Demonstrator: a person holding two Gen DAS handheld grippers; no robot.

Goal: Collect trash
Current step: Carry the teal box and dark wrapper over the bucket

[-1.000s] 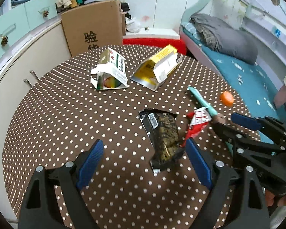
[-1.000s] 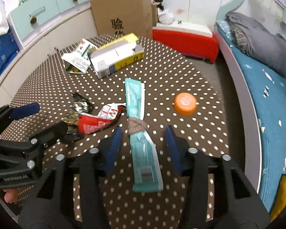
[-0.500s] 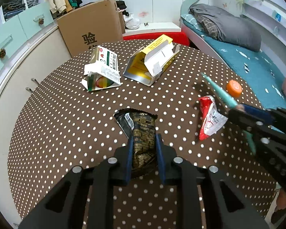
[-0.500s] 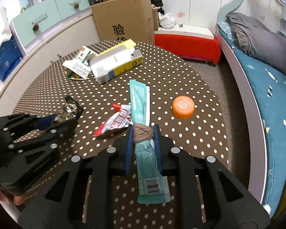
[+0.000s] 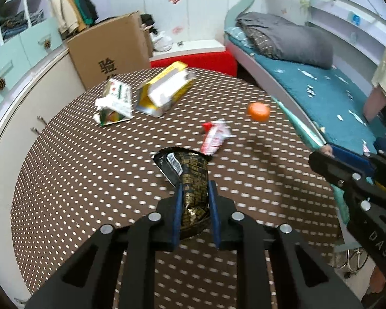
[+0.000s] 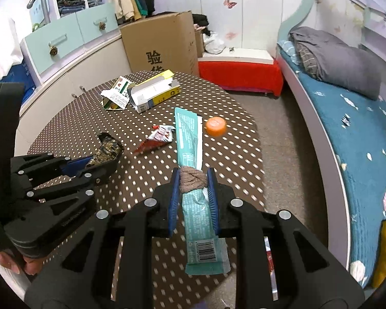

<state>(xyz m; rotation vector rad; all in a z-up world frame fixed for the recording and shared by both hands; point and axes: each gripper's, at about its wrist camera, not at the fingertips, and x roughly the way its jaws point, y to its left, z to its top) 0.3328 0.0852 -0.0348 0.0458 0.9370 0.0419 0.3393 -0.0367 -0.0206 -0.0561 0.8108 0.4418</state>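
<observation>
Both grippers are loaded. The black-gold snack wrapper [image 5: 190, 177] sits pinched between the left gripper's [image 5: 194, 193] blue pads, long axis running straight out along the fingers, torn end forward, apparently off the polka-dot table [image 5: 90, 170]. The teal wrapper [image 6: 190, 139], with a brown knotted band around its middle, is clamped in the right gripper [image 6: 193, 182] at that band; long axis also along the fingers, barcode end hanging back toward the camera.

Loose trash on the table: red-white wrapper [image 5: 215, 137] just ahead and slightly right of the left gripper's load; orange cap [image 5: 257, 111] further right, near the table edge; green-white carton [image 5: 114, 101] and yellow carton [image 5: 164, 92] touching or nearly so at the far side, well away from both tools.

No bin is visible in either view, so the drop-off direction can't be judged. Judgement: neither tool can take more until it unloads. After that, the red-white wrapper lies between the two grippers, about equally reachable; the cap sits on the right gripper's side.
</observation>
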